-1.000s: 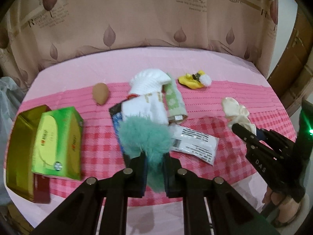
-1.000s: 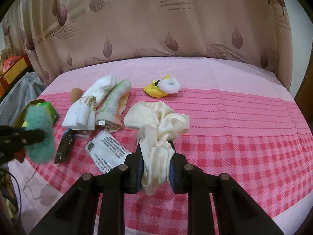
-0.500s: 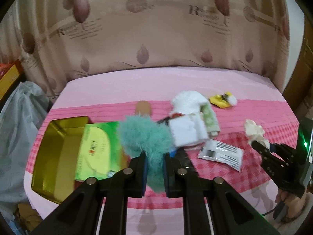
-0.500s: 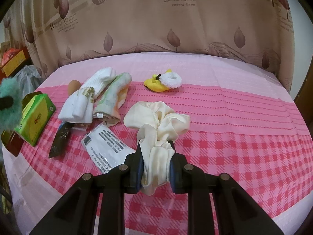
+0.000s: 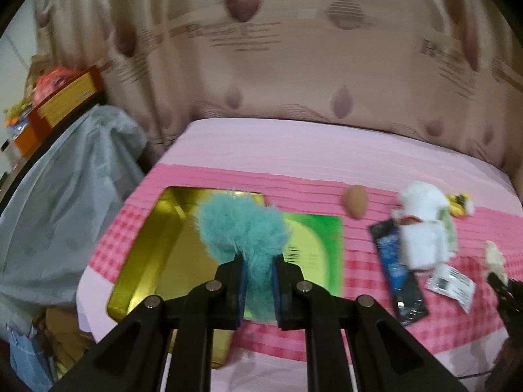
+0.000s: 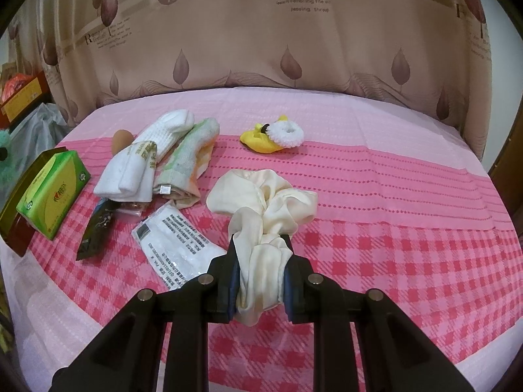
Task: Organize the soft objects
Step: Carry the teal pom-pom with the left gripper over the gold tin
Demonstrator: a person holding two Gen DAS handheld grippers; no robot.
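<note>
Left gripper [image 5: 258, 289] is pinching a teal fluffy pom [image 5: 242, 228], jaws pressed into the fur, held above the gold tin [image 5: 143, 261] at the table's left end; right gripper [image 6: 260, 281] is clamped on a cream scrunchie [image 6: 261, 202], w/ the loose part draped on the pink cloth [image 6: 392, 196]. Inside or against the tin sits a green tissue pack [image 5: 310, 248], taking up much of its right side. Mid-table: white socks [image 6: 143, 160] beside a green-orange sock [image 6: 189, 160], then a white packet [image 6: 176, 248], dark sachet [image 6: 98, 228], yellow bootie [image 6: 271, 135], brown egg-shaped sponge [image 6: 121, 138]. Risk, judged: the pom is gripped by its fur only, so it could slip out early & land on the tissue pack or tin rim rather than inside. The left-wrist view is blurred, so aim over the tin is uncertain.
</note>
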